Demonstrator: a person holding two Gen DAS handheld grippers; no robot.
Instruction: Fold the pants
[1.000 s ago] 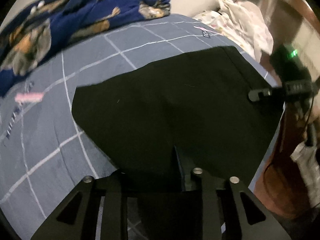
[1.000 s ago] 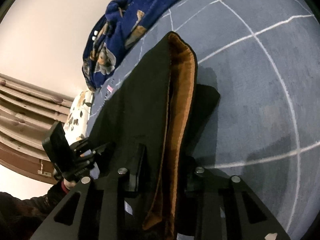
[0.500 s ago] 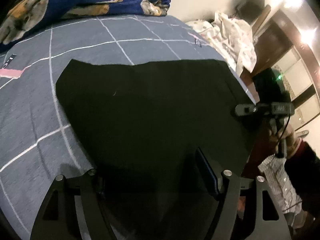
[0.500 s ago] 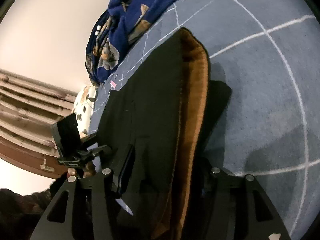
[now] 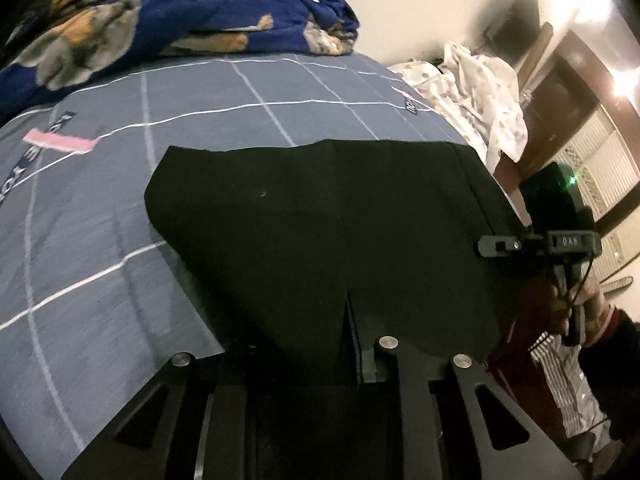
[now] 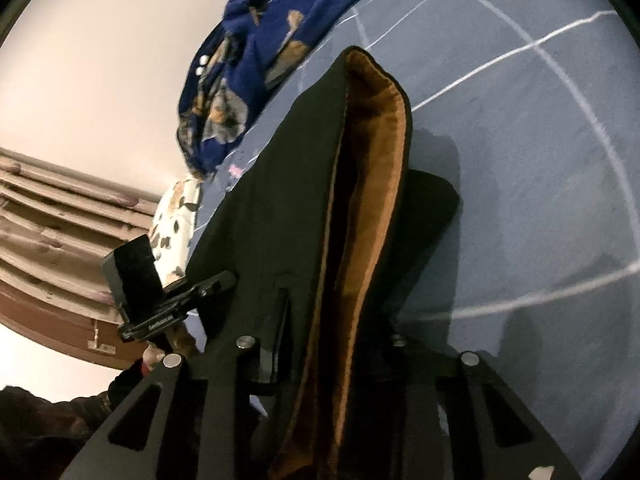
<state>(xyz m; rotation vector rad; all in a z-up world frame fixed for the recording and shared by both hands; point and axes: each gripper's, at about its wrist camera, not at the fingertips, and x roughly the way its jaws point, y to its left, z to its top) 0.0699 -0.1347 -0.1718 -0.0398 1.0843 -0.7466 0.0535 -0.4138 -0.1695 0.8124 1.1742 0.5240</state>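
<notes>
Left wrist view: left gripper [image 5: 320, 360] jaws, just closing, pinch the black pants [image 5: 320, 216] spread ahead on the bed [image 5: 100, 240]; right gripper [image 6: 324, 356] jaws clamp the waistband beside.

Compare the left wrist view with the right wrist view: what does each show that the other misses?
Only the left wrist view shows the white spotted cloth at the bed's far corner and the pink tape strip on the sheet. Only the right wrist view shows the brown lining of the black pants and the wooden slats. Both show the pants, the grid-patterned bedsheet and the blue printed blanket; each gripper is clamped on the pants' near edge.
</notes>
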